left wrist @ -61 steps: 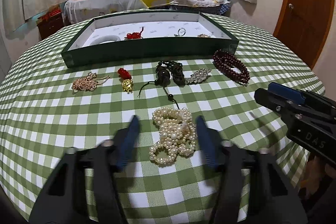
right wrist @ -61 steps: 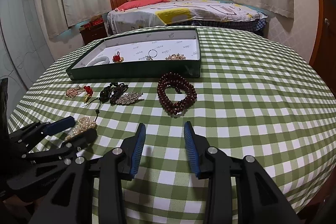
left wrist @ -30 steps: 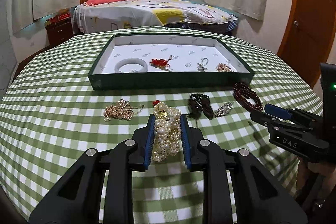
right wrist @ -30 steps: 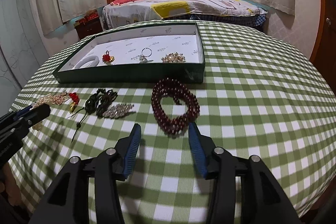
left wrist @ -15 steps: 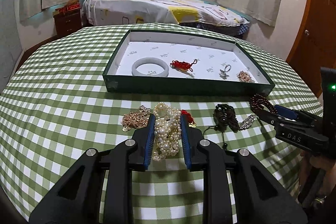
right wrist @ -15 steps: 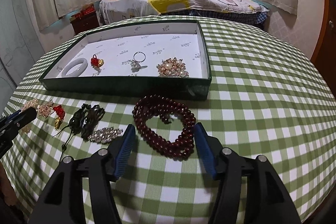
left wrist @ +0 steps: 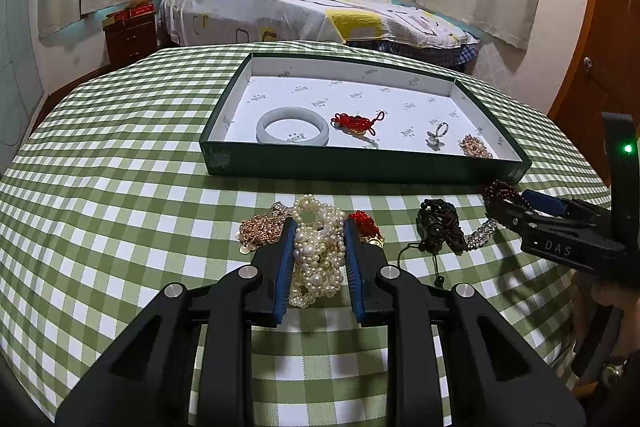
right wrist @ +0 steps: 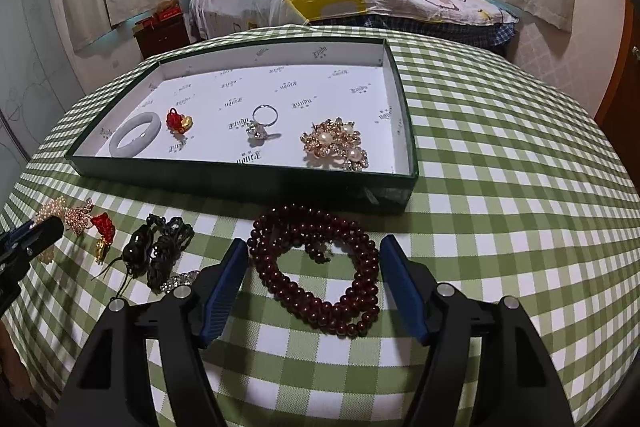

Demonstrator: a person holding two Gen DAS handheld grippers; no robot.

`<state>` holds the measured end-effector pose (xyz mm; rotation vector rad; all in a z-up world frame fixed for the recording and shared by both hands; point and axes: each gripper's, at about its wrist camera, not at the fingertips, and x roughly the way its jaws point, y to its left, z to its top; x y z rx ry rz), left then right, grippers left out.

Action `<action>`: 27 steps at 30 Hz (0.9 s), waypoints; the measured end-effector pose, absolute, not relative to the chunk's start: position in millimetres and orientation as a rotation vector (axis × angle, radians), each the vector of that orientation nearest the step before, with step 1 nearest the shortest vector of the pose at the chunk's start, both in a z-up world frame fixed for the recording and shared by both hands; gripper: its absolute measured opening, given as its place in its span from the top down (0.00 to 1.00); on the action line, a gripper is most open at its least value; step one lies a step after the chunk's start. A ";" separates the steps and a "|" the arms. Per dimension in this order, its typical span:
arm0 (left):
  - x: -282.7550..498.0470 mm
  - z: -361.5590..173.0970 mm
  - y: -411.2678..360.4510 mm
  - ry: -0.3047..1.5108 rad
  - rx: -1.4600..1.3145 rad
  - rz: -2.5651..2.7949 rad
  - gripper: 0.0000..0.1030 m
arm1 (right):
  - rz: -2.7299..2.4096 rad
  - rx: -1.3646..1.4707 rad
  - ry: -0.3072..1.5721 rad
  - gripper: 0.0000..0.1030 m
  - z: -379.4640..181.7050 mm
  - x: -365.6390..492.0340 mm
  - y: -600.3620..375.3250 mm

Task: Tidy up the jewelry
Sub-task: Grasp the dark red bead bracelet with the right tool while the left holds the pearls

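My left gripper (left wrist: 319, 227) is shut on a bundled pearl strand (left wrist: 318, 259), held just above the checked cloth in front of the green tray (left wrist: 360, 167). In the right wrist view a dark red bead bracelet (right wrist: 304, 297) lies on the cloth before the tray (right wrist: 240, 183). My right gripper (right wrist: 314, 247) straddles it, jaws opening, pads clear of the beads on both sides. The tray holds a white bangle (right wrist: 135, 139), a red knot charm (right wrist: 178, 121), a ring (right wrist: 262, 123) and a gold pearl brooch (right wrist: 338, 145).
On the cloth between the grippers lie a gold chain (left wrist: 258, 229), a red and gold charm (left wrist: 366, 225), a black cord piece (left wrist: 438, 227) and a crystal brooch (left wrist: 482, 231). The round table drops away at its edge; a bed stands behind.
The left gripper closed on the pearls, lifted them and carried them toward the tray. The right gripper moved up to the dark red bracelet and its jaws spread wider around it.
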<state>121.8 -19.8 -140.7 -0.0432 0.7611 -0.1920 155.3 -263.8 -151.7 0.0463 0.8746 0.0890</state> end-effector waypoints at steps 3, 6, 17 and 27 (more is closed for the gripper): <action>122.7 -141.8 -19.2 0.764 -0.046 -0.190 0.78 | 0.080 0.024 0.859 0.48 -152.2 149.0 -262.4; 122.8 -142.9 -18.7 0.767 -0.047 -0.190 0.78 | 0.084 0.037 0.844 0.63 -152.1 141.8 -265.6; 122.5 -142.3 -18.2 0.762 -0.047 -0.187 0.78 | 0.119 0.064 0.811 0.84 -150.3 128.5 -262.6; 126.2 -121.5 -12.1 0.713 -0.054 -0.180 0.78 | 0.127 0.088 0.736 0.84 -119.0 121.2 -264.4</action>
